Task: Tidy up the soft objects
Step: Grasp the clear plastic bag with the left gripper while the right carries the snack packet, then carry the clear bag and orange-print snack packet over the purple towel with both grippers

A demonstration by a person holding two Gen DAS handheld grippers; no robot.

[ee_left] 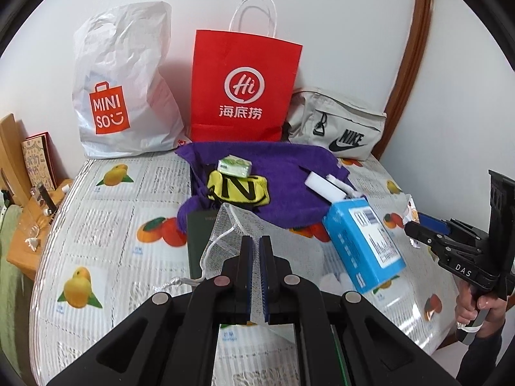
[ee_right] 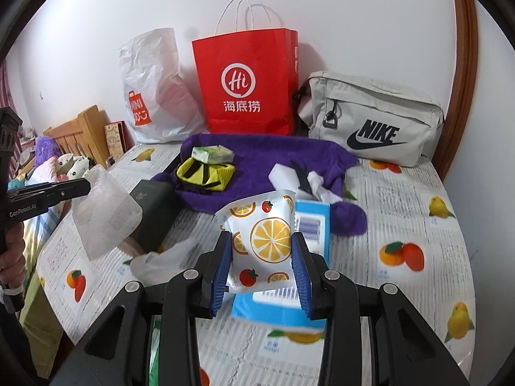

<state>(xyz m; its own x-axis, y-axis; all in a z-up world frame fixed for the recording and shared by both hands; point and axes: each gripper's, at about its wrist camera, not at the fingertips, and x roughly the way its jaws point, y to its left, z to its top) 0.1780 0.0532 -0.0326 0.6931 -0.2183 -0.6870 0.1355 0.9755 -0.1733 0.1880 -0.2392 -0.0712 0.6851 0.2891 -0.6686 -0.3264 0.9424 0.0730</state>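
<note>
My left gripper [ee_left: 256, 241] is shut on a white mesh drawstring pouch [ee_left: 231, 225] and holds it above the table; the pouch also shows in the right wrist view [ee_right: 106, 212]. My right gripper [ee_right: 261, 251] is shut on a white packet printed with lemon slices and tomatoes [ee_right: 262, 241], held above a blue box [ee_right: 309, 225]. In the left wrist view the right gripper [ee_left: 415, 228] is at the far right with the packet edge in it. A purple towel [ee_left: 289, 167] carries a yellow-black pouch [ee_left: 239, 189], a green tissue pack [ee_left: 233, 165] and a white roller [ee_left: 325, 185].
A white Miniso bag [ee_left: 122, 96], a red paper bag [ee_left: 244, 87] and a grey Nike pouch [ee_left: 338, 128] stand against the back wall. A dark green booklet [ee_left: 199, 241] and the blue box [ee_left: 363, 244] lie on the fruit-print tablecloth [ee_left: 106, 225]. A crumpled plastic bag [ee_right: 161, 260] lies at the left.
</note>
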